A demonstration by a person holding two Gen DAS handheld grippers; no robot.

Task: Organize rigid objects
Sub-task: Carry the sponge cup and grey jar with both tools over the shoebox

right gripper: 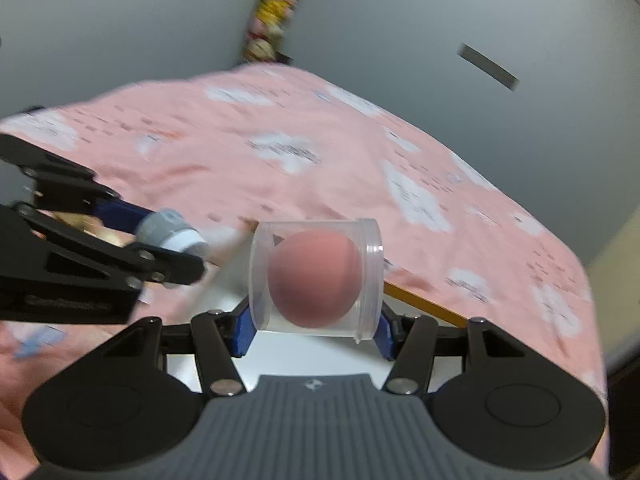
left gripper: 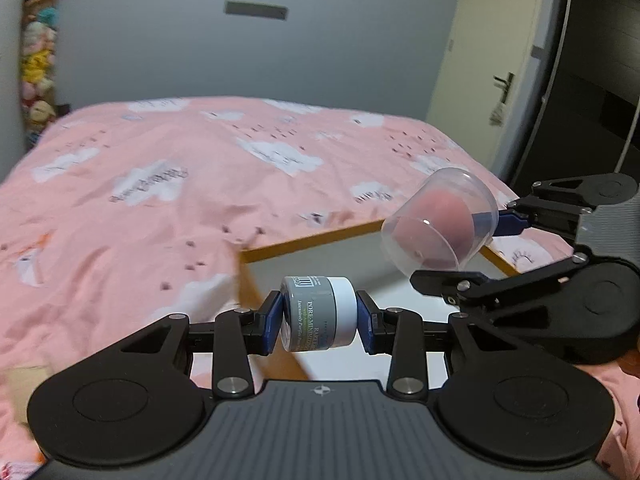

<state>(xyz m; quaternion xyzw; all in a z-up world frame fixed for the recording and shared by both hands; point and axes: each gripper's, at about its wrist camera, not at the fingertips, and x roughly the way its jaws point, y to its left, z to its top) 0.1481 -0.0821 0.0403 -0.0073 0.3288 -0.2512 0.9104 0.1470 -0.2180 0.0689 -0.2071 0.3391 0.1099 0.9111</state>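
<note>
Bedspread (right gripper: 320,152) print & plush toys (right gripper: 276,4) blurred; jar (left gripper: 318,314) label partly unreadable.

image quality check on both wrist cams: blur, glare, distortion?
Left wrist: the grey jar in the left gripper is sharp and its label partly legible; the bedspread is soft; a small specular glint sits on the clear container; fisheye bends the door frame. Right wrist: heavier motion blur, smearing the left gripper and bedspread; the pink ball is soft-edged.
</note>
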